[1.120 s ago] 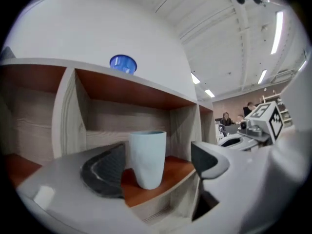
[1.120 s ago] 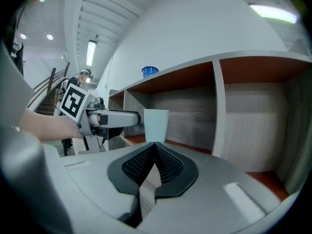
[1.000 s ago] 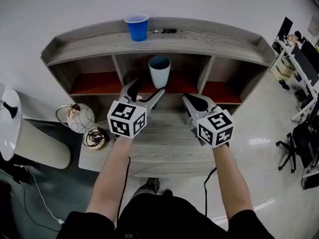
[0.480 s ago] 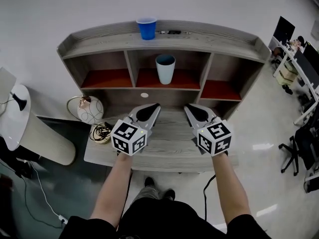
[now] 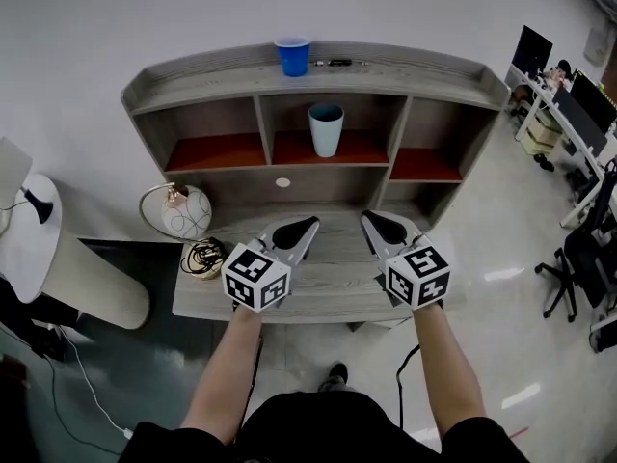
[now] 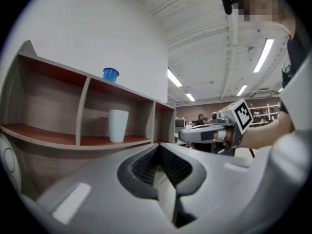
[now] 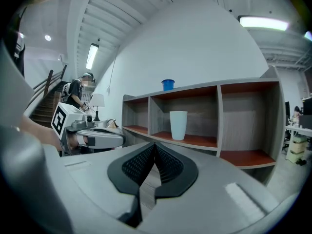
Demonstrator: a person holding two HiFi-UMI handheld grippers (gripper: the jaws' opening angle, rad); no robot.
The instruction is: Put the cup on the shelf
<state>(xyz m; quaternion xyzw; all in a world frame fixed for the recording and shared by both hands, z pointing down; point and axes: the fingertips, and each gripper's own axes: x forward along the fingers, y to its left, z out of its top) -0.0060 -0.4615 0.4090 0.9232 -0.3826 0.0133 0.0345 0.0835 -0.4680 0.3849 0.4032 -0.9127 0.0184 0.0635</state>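
What the pale cup (image 5: 326,129) holds is too small to make out, but it stands upright in the middle compartment of the shelf (image 5: 258,131), well beyond the left gripper (image 5: 309,223) and right gripper (image 5: 369,217), whose jaws are pressed together on nothing, while a blue cup (image 5: 292,56) sits on top.
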